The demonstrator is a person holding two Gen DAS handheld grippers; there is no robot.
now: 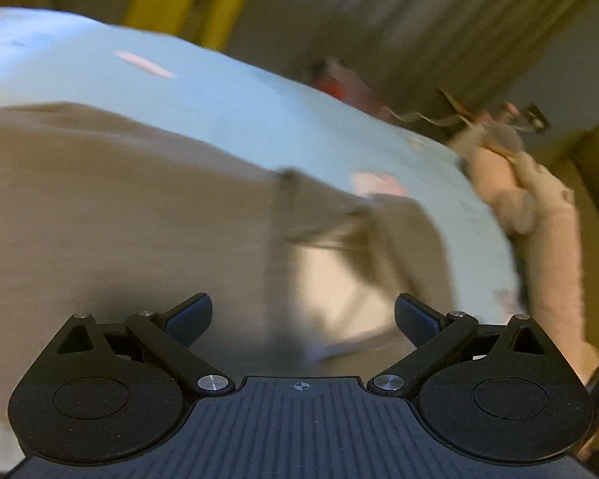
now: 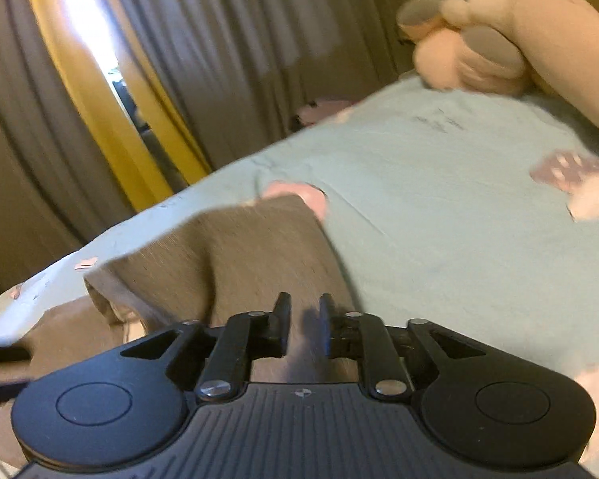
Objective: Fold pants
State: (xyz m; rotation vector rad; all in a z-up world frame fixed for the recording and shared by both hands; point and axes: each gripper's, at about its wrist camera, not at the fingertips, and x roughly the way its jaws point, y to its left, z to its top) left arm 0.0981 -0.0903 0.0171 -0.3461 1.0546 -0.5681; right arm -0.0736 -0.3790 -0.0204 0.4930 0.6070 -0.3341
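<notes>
Grey-brown pants (image 1: 119, 207) lie on a light blue bed sheet (image 1: 219, 92). In the left wrist view the waistband area with a belt loop and pale inner lining (image 1: 323, 271) is just ahead of my left gripper (image 1: 303, 315), which is open and empty just above the cloth. In the right wrist view my right gripper (image 2: 304, 315) has its jaws nearly closed on a fold of the pants (image 2: 239, 255), which rise from the sheet (image 2: 439, 215) toward the fingers. The image is motion-blurred.
A pink plush toy (image 2: 499, 48) lies at the far edge of the bed, also in the left wrist view (image 1: 539, 207). Grey and yellow curtains (image 2: 139, 80) hang behind the bed. The sheet has pink printed patches (image 2: 571, 175).
</notes>
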